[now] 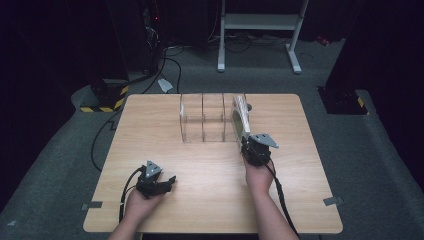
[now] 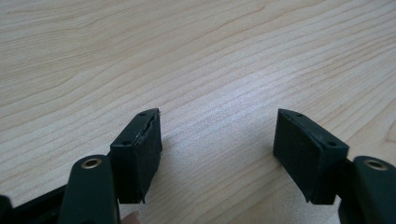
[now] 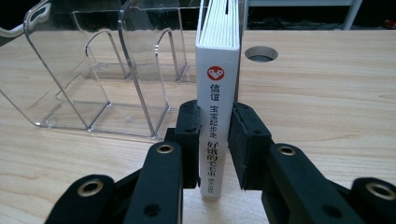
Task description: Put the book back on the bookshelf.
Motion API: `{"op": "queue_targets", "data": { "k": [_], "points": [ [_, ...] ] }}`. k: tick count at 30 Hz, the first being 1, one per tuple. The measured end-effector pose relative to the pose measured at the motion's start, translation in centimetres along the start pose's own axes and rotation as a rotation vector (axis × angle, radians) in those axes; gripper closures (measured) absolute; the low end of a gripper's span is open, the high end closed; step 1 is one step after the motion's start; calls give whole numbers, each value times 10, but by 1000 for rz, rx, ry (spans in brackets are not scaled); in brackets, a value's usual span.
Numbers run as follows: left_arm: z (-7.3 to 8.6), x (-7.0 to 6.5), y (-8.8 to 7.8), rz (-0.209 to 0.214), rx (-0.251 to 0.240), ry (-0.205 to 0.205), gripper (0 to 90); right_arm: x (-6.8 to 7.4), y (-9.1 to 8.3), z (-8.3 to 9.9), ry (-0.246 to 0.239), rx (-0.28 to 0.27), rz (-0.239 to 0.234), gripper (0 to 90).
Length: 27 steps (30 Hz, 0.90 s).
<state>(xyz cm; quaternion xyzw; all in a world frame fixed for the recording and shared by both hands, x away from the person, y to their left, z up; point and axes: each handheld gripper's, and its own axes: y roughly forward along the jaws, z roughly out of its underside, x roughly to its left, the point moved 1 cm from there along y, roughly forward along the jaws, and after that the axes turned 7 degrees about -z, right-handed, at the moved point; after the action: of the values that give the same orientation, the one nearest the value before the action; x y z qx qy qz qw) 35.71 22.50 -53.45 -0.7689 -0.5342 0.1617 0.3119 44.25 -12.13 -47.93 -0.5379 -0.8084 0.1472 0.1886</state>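
Wooden table, clear acrylic rack standing near the far edge, roughly mid-width. The rack has upright dividers making a row of slots open at the front; the slots seen through the clear walls hold nothing. A thin white book stands upright on edge at the rack's right end, touching or just beside its last wall; can't tell whether it sits inside the last slot or just outside it.

Right gripper held by the right hand, pointing toward the far edge. In the right gripper view the right gripper has both pads pressed on the book, one on each cover, spine toward the camera with a red logo and Chinese characters; jaws narrow, clamped on the lower spine. Round cable hole in the tabletop just right of the book.

Left gripper low over the table near the front-left corner, in the left hand, well apart from the rack. Left gripper jaws spread wide, bare wood between them.
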Motion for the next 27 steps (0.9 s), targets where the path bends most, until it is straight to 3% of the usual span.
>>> {"op": "queue_targets", "data": {
  "k": [10, 15, 27],
  "points": [
    [0, 0, 0, 0, 0, -1, 325, 5, 5, -2, 19, -6, 30, 742],
    [0, 0, 0, 0, 0, -1, 325, 8, 8, -3, -3, -2, 43, 741],
    [0, 0, 0, 0, -3, -5, 325, 9, 11, -4, 4, -4, 58, 741]
  ]
}}
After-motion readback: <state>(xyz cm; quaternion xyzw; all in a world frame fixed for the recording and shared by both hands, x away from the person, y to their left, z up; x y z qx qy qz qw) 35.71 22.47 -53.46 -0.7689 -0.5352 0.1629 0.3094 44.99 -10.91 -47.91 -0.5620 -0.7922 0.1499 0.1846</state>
